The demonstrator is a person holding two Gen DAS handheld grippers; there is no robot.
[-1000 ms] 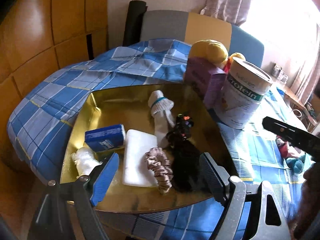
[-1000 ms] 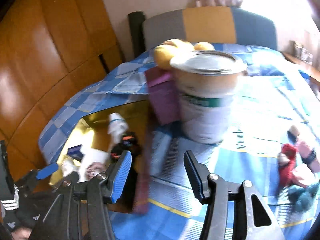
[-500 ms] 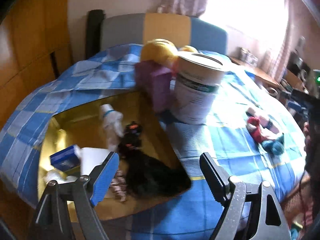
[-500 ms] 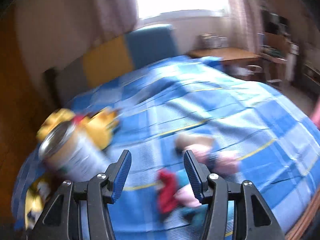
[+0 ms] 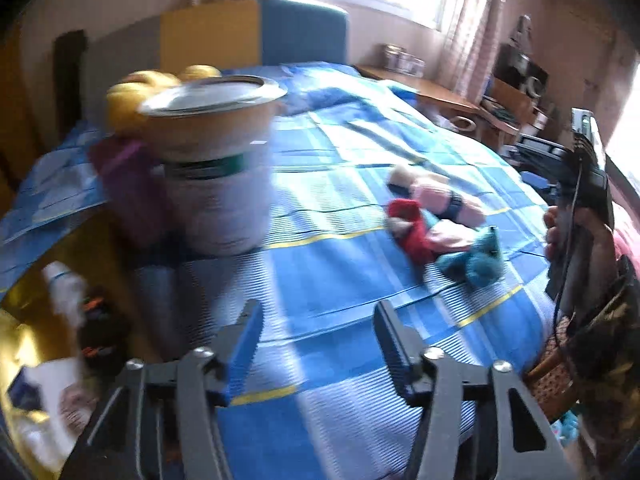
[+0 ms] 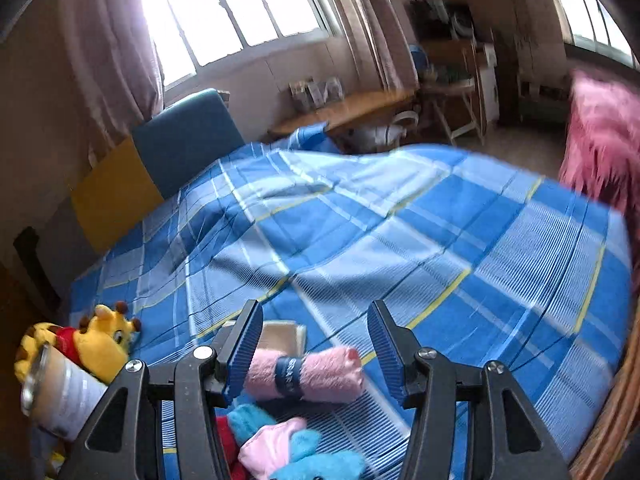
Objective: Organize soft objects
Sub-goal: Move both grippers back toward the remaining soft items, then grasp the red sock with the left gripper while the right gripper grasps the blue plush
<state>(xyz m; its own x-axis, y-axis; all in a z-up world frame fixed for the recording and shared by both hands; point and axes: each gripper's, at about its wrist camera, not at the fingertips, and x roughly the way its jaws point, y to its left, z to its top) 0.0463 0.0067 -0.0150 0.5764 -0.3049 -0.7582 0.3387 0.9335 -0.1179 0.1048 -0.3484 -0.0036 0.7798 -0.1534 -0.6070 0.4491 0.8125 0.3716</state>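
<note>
Tongs on both sides gape wide, holding nothing. Right tongs (image 6: pixel 314 350) hover just above a pink rolled towel (image 6: pixel 304 374) with a dark band, which lies on the blue plaid bedspread (image 6: pixel 400 240); a loose heap of pink, teal and red soft pieces (image 6: pixel 280 448) sits just nearer the camera. Left tongs (image 5: pixel 316 346) hang over bare bedspread, pile of soft toys (image 5: pixel 440 220) ahead to the right, well apart. Protein tin (image 5: pixel 216 168) stands left with a yellow plush (image 5: pixel 132 100) behind it, gold tray (image 5: pixel 24 320) at far left already holding small items, blurred. Looks like the reach-for-pickup step, right side leading. Next move probably calls for lowering to straddle the towel roll across its width and closing, then carrying it toward the tray.
</note>
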